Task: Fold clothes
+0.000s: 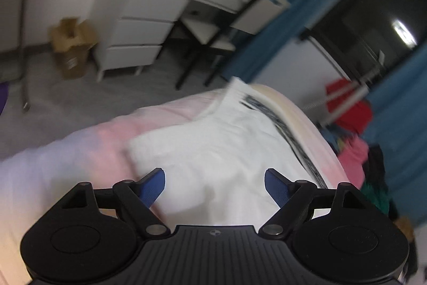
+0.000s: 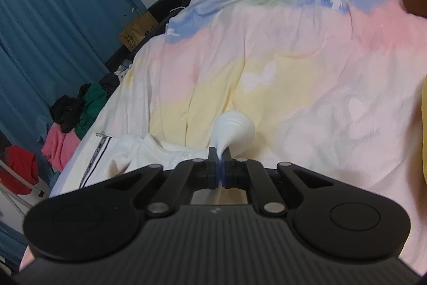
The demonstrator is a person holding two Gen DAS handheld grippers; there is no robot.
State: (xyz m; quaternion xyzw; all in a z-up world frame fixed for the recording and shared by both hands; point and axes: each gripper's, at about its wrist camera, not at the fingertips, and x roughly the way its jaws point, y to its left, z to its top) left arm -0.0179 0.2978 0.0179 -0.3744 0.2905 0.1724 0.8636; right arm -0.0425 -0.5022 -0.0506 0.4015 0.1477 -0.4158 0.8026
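We see one white garment (image 1: 221, 151) with a black-and-white striped trim, lying on the bed (image 2: 307, 66) over the pastel duvet near the bed's edge. Left tool (image 1: 214, 187): blue pads spread wide, empty, hovering above the garment; we can't tell if it touches the cloth. Right tool (image 2: 220, 167): pads pinched together on a bunch of the same white garment (image 2: 149, 151), with a rounded fold of fabric sticking up past the tips. Left view is motion-blurred. In the background we count one white desk (image 1: 149, 18) with three drawers, one chair (image 1: 213, 31), one cardboard box (image 1: 72, 44), and one brown paper bag (image 2: 137, 32). One pile of loose clothes (image 2: 66, 124) in red, pink, black and green lies beside the bed against the blue curtains (image 2: 53, 18).
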